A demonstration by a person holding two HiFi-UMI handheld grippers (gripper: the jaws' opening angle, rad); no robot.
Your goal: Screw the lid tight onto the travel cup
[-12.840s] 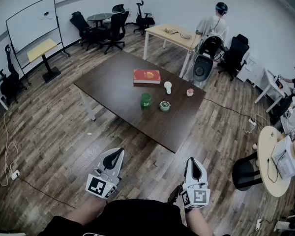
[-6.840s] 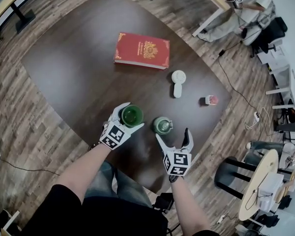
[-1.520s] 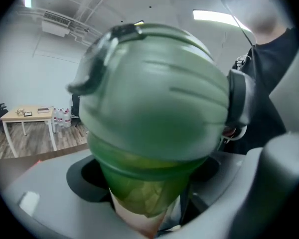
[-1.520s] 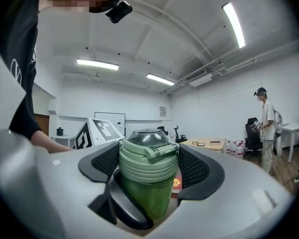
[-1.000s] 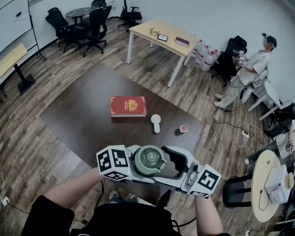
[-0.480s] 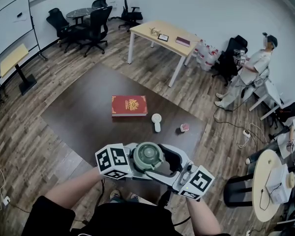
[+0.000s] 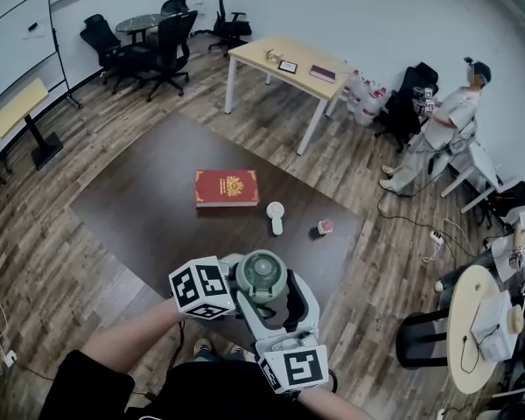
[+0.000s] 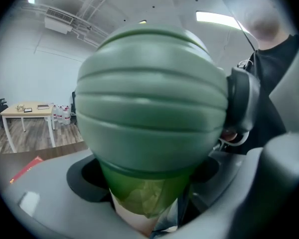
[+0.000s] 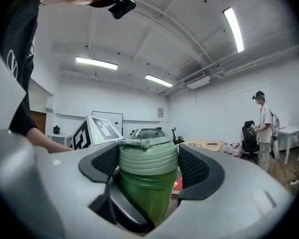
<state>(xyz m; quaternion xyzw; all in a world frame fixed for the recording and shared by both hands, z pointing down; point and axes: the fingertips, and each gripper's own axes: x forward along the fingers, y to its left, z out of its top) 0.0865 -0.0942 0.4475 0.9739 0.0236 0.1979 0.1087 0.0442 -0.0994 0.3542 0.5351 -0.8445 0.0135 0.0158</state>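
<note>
A green travel cup with a ribbed lid (image 7: pixel 261 276) is held up in the air in front of me, above the near edge of the dark table (image 7: pixel 149 208). My left gripper (image 7: pixel 248 292) comes in from the left and is shut on the translucent cup body (image 8: pixel 144 193), under the lid (image 8: pixel 152 101). My right gripper (image 7: pixel 271 297) reaches up from below in the head view. Its black pads (image 9: pixel 195 166) press on both sides of the lid (image 9: pixel 148 156). The cup body (image 9: pixel 145 195) hangs beneath, and the left gripper's marker cube (image 9: pixel 97 128) shows behind it.
On the table lie a red book (image 7: pixel 226 187), a small white hand fan (image 7: pixel 275 217) and a small pink object (image 7: pixel 325 227). A light wooden table (image 7: pixel 289 64) and office chairs (image 7: pixel 162 33) stand further back. A person (image 7: pixel 446 121) stands at the right.
The right gripper has swung round the lid from the right side to the near side, with its jaws at the lid. The left gripper and the cup have stayed in place.
</note>
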